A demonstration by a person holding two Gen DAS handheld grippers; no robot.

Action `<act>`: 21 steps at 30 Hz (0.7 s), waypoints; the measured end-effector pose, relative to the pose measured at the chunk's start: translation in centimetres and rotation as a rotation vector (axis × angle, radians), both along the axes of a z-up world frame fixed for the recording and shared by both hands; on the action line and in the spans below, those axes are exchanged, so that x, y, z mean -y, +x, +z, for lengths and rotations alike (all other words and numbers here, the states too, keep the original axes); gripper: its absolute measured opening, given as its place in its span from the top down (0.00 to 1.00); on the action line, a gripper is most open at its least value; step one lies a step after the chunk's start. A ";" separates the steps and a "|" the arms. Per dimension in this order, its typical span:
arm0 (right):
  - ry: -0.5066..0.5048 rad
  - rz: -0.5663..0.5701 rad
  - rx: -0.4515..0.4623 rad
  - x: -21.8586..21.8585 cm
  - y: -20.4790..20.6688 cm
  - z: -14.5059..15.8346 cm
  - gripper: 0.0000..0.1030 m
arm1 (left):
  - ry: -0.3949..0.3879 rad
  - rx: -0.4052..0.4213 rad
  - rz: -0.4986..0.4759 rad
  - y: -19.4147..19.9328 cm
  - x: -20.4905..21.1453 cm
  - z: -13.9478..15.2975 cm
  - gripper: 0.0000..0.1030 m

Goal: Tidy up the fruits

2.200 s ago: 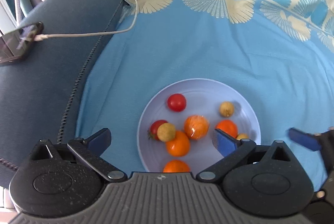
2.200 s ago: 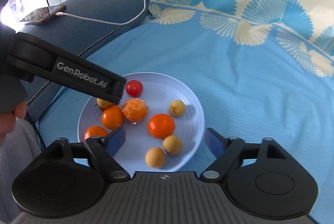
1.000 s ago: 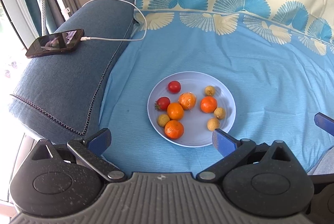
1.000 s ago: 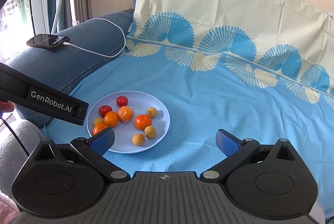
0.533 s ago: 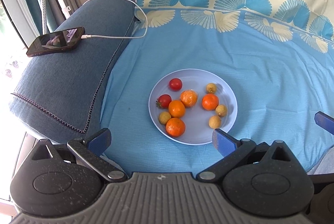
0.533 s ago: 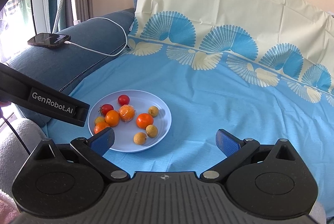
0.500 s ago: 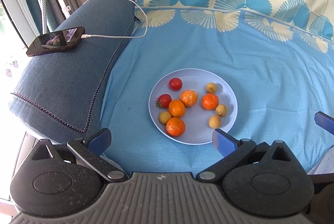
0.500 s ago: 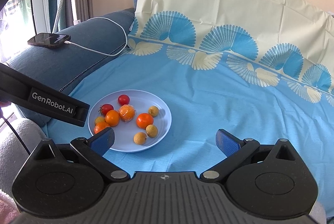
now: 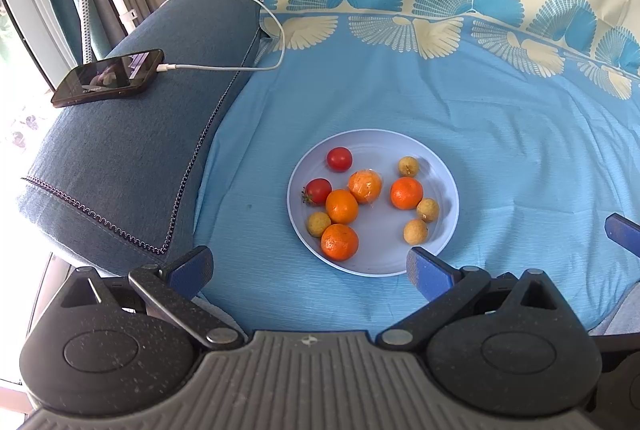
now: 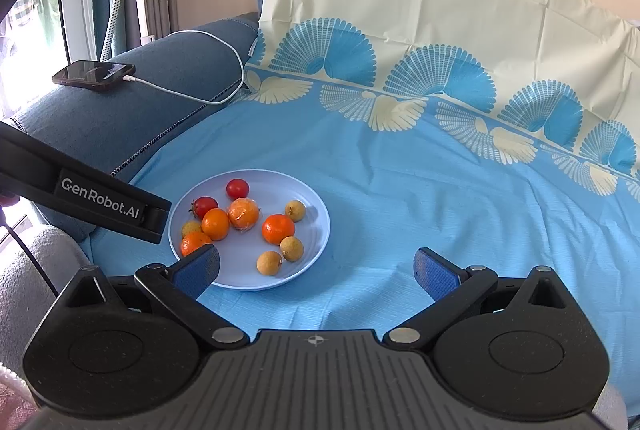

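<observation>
Pale plate (image 9: 448, 185) of fruit on blue cloth (image 9: 500, 133); left hand-held gripper (image 9: 310, 270) and right hand-held gripper (image 10: 316, 272) both spread apart, empty.

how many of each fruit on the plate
On the plate:
cherry tomatoes: 2
tangerines: 3
plastic-wrapped peeled tangerine: 1
longans: 4
Total: 10

Both wrist views overlook the plate (image 9: 446, 230) from nearby.
</observation>
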State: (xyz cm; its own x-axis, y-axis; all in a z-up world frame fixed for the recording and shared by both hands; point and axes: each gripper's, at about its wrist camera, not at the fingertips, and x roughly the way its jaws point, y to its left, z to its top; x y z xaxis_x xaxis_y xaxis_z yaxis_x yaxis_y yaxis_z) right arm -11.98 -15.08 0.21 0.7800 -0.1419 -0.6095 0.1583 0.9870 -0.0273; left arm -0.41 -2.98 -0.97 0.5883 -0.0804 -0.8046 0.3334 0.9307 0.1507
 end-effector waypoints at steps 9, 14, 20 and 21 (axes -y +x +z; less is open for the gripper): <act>0.000 0.000 0.001 0.0 0.0 0.0 0.01 | 0.004 -0.002 0.003 0.1 0.1 -0.1 0.00; -0.002 0.007 0.005 -0.2 0.0 -0.1 0.01 | 0.007 -0.003 0.006 0.0 0.2 -0.1 0.00; -0.002 -0.006 0.004 0.0 0.0 -0.2 0.01 | 0.010 -0.001 0.008 -0.1 0.2 -0.2 0.00; -0.001 -0.008 0.003 0.0 0.1 -0.2 0.01 | 0.009 -0.001 0.009 -0.1 0.2 -0.1 0.00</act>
State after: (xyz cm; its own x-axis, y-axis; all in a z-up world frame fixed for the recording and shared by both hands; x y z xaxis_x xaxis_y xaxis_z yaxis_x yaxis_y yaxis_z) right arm -11.92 -15.11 -0.04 0.7808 -0.1489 -0.6068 0.1663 0.9857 -0.0279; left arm -0.48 -3.19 -1.11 0.5878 -0.0678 -0.8061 0.3251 0.9323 0.1587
